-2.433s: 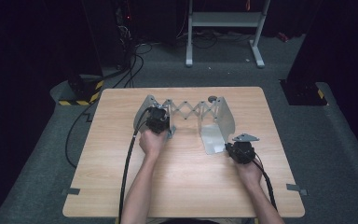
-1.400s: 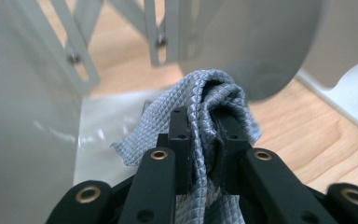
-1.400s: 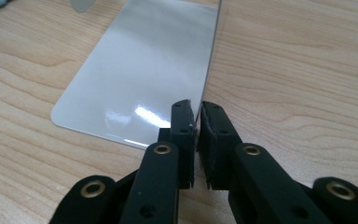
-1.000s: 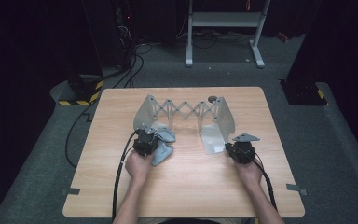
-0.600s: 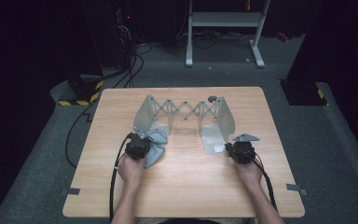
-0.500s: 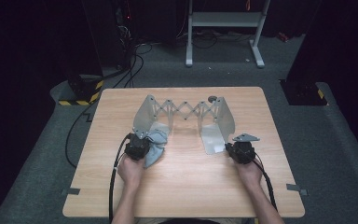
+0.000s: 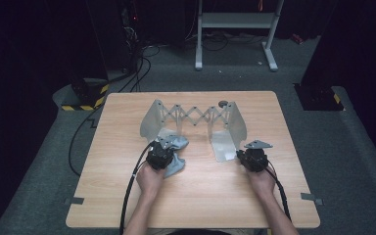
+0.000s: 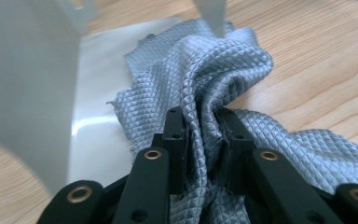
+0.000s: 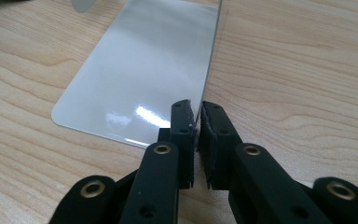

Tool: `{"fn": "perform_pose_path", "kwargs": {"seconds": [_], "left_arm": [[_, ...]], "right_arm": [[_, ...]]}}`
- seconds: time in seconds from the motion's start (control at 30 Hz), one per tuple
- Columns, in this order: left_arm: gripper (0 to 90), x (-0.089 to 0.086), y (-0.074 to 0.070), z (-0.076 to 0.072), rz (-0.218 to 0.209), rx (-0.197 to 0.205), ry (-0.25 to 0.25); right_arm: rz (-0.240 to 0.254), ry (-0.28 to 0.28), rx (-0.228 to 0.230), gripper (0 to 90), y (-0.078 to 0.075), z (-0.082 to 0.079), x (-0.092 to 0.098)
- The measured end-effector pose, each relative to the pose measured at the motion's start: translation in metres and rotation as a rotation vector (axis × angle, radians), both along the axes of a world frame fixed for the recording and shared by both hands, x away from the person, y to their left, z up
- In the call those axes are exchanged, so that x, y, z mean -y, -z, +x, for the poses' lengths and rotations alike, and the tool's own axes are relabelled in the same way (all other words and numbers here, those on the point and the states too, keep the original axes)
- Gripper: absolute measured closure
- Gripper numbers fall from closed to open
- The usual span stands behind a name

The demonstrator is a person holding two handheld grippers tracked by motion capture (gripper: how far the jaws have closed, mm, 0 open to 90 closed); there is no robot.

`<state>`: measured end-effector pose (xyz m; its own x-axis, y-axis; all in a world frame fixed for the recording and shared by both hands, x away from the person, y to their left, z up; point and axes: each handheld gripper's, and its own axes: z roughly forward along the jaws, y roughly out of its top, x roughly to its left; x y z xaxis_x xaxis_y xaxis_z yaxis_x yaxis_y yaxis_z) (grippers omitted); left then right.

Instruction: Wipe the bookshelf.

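Observation:
A crumpled grey-blue quilted cloth (image 7: 177,146) (image 8: 214,60) lies on the wooden table (image 7: 200,200) by the left plate (image 7: 152,120) of a metal accordion rack (image 7: 196,115). My left gripper (image 7: 169,156) (image 8: 200,122) is shut on a fold of that cloth, which bulges up between the black jaws. My right gripper (image 7: 239,155) (image 9: 196,111) is shut on the near edge of the rack's right metal plate (image 7: 223,146) (image 9: 144,74), which lies flat and shiny on the wood.
A small dark knob (image 7: 223,103) sits behind the rack. Beyond the table stand a white frame (image 7: 235,22) and floor cables (image 7: 137,54); a black-and-yellow striped block (image 7: 85,93) is at far left. Cables trail from both grippers toward the near edge.
My left gripper has drawn the cloth away from the rack's left plate toward the near side, then shifted slightly right. The right gripper has stayed on the right plate.

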<state>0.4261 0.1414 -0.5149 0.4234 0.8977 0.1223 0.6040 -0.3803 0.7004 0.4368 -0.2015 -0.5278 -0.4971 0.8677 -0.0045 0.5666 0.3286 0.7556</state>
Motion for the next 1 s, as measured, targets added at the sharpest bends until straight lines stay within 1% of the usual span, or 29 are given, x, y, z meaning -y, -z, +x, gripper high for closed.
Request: {"fn": "perform_pose_path", "kwargs": {"seconds": [0.07, 0.1, 0.13, 0.17, 0.2, 0.23, 0.3, 0.33, 0.37, 0.4, 0.47, 0.5, 0.6, 0.63, 0.67, 0.7, 0.73, 0.8, 0.93, 0.97, 1.0], "left_arm": [[75.5, -0.002, 0.0, 0.002, 0.014, 0.002, -0.004], [75.7, -0.004, 0.0, 0.003, 0.035, 0.008, -0.019], [76.1, -0.008, 0.0, 0.005, 0.043, 0.012, -0.044], [76.1, -0.011, 0.0, 0.007, 0.038, 0.011, -0.06], [76.4, -0.02, 0.0, 0.01, 0.035, 0.007, -0.096], [76.5, -0.02, 0.0, 0.01, 0.035, 0.007, -0.096], [76.7, -0.027, 0.0, 0.013, 0.026, 0.004, -0.121], [76.7, -0.029, 0.0, 0.013, 0.024, 0.003, -0.125], [77.0, -0.029, 0.0, 0.014, 0.011, 0.001, -0.129], [77.0, -0.028, 0.0, 0.014, 0.012, 0.002, -0.126], [77.2, -0.022, 0.001, 0.014, 0.004, 0.009, -0.094], [77.2, -0.018, 0.001, 0.015, -0.002, 0.002, -0.072], [77.2, -0.005, -0.001, 0.021, -0.002, -0.007, -0.041], [77.2, -0.003, -0.001, 0.022, 0.0, -0.001, -0.036], [77.2, -0.001, -0.001, 0.025, 0.002, -0.01, -0.035], [77.2, 0.0, -0.001, 0.028, -0.002, -0.009, -0.034], [77.1, -0.001, -0.001, 0.031, -0.013, -0.011, -0.037], [77.2, -0.005, -0.001, 0.034, -0.01, -0.016, -0.055], [77.7, -0.014, -0.003, 0.037, 0.037, -0.015, -0.101], [77.7, -0.019, -0.003, 0.039, 0.034, -0.02, -0.122], [77.7, -0.019, -0.003, 0.039, 0.034, -0.02, -0.122]], "right_arm": [[-0.001, 0.0, 0.0, 84.3, 0.0, 0.0, 0.0], [0.002, 0.001, -0.001, 84.3, 0.0, 0.0, 0.0], [0.003, 0.001, -0.002, 84.3, 0.0, 0.0, 0.0], [0.003, 0.001, -0.002, 84.3, 0.0, 0.0, 0.0], [0.003, 0.001, -0.002, 84.3, 0.0, 0.0, 0.0], [0.003, 0.001, -0.002, 84.3, 0.0, 0.0, 0.0], [0.002, 0.001, -0.001, 84.3, 0.0, 0.0, 0.0], [0.002, 0.001, -0.001, 84.3, 0.0, 0.0, 0.0], [-0.001, 0.0, 0.0, 84.3, 0.0, 0.0, 0.0], [-0.001, 0.0, 0.0, 84.3, 0.0, 0.0, 0.0], [-0.002, 0.001, 0.001, 84.3, 0.0, 0.0, 0.0], [-0.001, 0.001, 0.001, 84.3, 0.0, 0.0, 0.0], [0.0, 0.001, 0.0, 84.3, 0.0, 0.0, 0.0], [0.0, 0.001, 0.0, 84.3, 0.0, 0.0, 0.0], [0.0, 0.001, 0.0, 84.4, 0.0, 0.0, 0.0], [0.003, 0.002, -0.002, 84.3, 0.0, 0.0, 0.0], [0.004, 0.001, -0.003, 84.3, 0.0, 0.0, 0.0], [0.005, 0.001, -0.003, 84.4, 0.0, 0.0, 0.0], [0.005, 0.001, -0.003, 84.4, 0.0, 0.0, 0.0], [0.005, 0.001, -0.003, 84.4, 0.0, 0.0, 0.0], [0.005, 0.001, -0.003, 84.4, 0.0, 0.0, 0.0]]}}
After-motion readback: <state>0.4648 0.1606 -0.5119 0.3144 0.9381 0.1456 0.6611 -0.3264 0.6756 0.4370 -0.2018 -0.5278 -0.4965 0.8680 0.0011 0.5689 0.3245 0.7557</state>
